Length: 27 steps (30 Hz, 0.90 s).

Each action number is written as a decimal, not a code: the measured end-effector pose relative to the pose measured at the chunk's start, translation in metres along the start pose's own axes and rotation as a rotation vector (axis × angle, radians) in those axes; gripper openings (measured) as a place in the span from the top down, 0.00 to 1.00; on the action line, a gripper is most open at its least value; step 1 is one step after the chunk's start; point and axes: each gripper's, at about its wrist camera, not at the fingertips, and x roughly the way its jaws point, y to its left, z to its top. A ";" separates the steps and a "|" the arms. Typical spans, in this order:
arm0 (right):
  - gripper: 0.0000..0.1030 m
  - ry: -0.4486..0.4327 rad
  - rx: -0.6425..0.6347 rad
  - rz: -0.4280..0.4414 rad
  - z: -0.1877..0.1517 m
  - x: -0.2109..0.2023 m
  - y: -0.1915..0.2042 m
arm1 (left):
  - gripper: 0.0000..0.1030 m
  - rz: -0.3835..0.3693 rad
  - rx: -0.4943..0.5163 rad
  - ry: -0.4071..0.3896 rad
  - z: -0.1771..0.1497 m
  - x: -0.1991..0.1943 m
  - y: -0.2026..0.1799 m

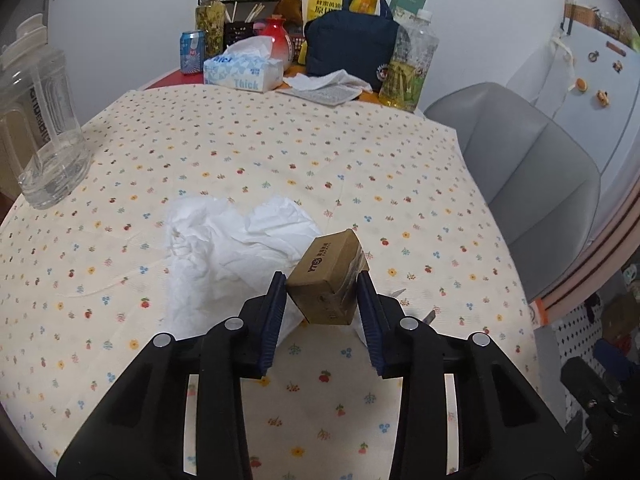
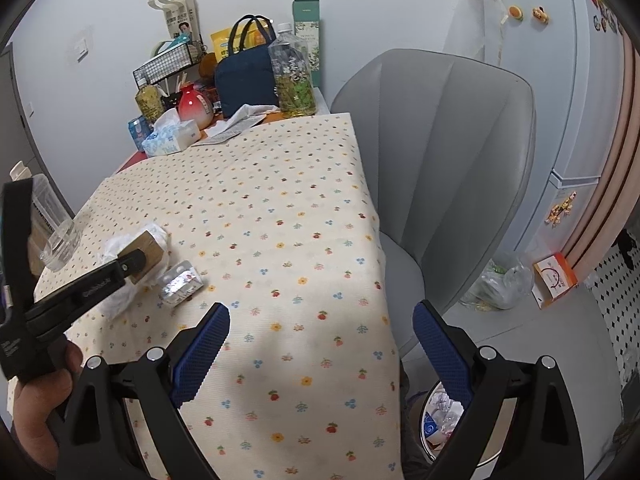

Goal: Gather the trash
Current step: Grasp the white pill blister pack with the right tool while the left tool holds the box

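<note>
Because its two blue pads press on opposite faces of the small cardboard box, the left gripper has a firm clamp on it, and the box looks tilted and lifted a little off the tablecloth, ready, I judge, to be carried away as trash. At ten o'clock from the box, partly beneath it, lies the crumpled white tissue, loose on the cloth and likely the next piece to collect. Seen from the right wrist, a silvery blister pack lies just beside the tissue at about four o'clock from it, also unclaimed.

Further out, a clear plastic bottle stands at ten o'clock near the table's edge, and the far end at twelve o'clock holds a tissue box, a navy bag and other bottles, which look like kept goods, not litter.

The right gripper hangs with its jaws spread wide and nothing between them, over the near right corner of the table. At five o'clock below it, on the floor by the grey chair, sits a bin already holding wrappers, which is probably where the box belongs; the empty gripper is free to take the tissue or pack.
</note>
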 end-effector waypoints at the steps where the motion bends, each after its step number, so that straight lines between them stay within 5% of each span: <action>1: 0.12 -0.002 -0.006 0.004 0.000 -0.001 0.003 | 0.65 -0.005 -0.009 -0.006 0.000 -0.005 0.004; 15: 0.12 0.004 -0.115 0.067 -0.001 0.007 0.068 | 0.65 0.078 -0.136 -0.065 -0.004 -0.039 0.085; 27: 0.13 0.068 -0.212 0.094 0.002 0.051 0.111 | 0.65 0.127 -0.166 -0.059 -0.011 -0.028 0.104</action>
